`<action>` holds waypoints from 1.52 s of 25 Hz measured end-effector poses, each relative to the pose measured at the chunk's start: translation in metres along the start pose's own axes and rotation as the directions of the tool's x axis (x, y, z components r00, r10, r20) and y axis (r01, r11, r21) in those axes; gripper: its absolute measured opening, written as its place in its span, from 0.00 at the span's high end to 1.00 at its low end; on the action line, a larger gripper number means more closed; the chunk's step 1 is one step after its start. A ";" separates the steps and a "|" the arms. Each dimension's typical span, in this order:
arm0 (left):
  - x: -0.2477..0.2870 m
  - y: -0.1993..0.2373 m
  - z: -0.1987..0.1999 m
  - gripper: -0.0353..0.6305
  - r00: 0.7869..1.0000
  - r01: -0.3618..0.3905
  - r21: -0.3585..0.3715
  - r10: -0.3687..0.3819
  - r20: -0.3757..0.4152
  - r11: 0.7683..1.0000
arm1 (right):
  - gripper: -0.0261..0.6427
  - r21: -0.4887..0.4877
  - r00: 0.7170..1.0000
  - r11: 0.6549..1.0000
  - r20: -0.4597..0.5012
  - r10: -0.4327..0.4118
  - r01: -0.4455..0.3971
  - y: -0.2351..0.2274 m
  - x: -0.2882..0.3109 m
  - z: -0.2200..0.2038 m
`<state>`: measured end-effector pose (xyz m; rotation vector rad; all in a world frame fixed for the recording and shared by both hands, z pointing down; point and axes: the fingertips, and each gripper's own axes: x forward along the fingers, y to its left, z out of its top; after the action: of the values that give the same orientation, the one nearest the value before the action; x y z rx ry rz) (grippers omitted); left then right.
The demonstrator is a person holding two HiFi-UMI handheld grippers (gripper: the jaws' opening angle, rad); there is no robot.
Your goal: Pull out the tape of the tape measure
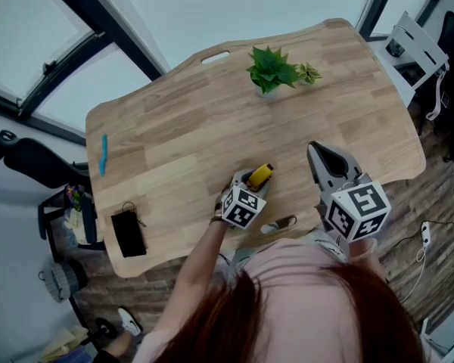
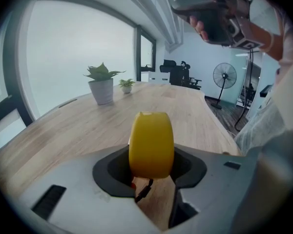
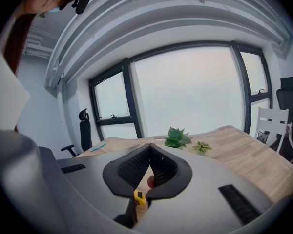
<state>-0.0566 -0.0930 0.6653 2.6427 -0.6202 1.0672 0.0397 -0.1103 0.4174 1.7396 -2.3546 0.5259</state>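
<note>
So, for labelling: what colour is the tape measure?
Yellow tape measure, clearest in left gripper view.

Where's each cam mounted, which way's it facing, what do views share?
Head view: on the person's head, steeply down at the table; shows hair, both arms, left gripper, right gripper.
Left gripper view: on the left gripper, along jaws closed on the yellow tape measure, toward the plant; right gripper overhead.
Right gripper view: on the right gripper, over shut jaws toward the windows; shirt at left.
Shared: plant and table, all three.
</note>
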 end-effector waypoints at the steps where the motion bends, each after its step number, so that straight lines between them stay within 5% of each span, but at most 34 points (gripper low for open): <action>1: -0.002 0.001 0.004 0.70 1.000 -0.003 -0.018 0.003 0.011 1.000 | 0.96 0.003 1.000 1.000 0.005 0.002 -0.002 -0.001 0.001 0.001; 17: -0.060 0.022 0.079 0.70 0.973 -0.191 -0.113 0.203 0.111 0.975 | 0.96 -0.063 0.979 0.977 -0.035 0.203 -0.205 0.003 0.030 0.013; 38: -0.118 0.016 0.177 0.70 0.917 -0.292 -0.069 0.299 0.264 0.954 | 0.96 0.101 0.871 0.880 -0.126 0.474 -0.464 -0.005 0.053 0.010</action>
<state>-0.0321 -0.1348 0.4574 2.7522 -1.1140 0.7559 0.0285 -0.1621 0.4268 1.0846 -2.6740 0.7797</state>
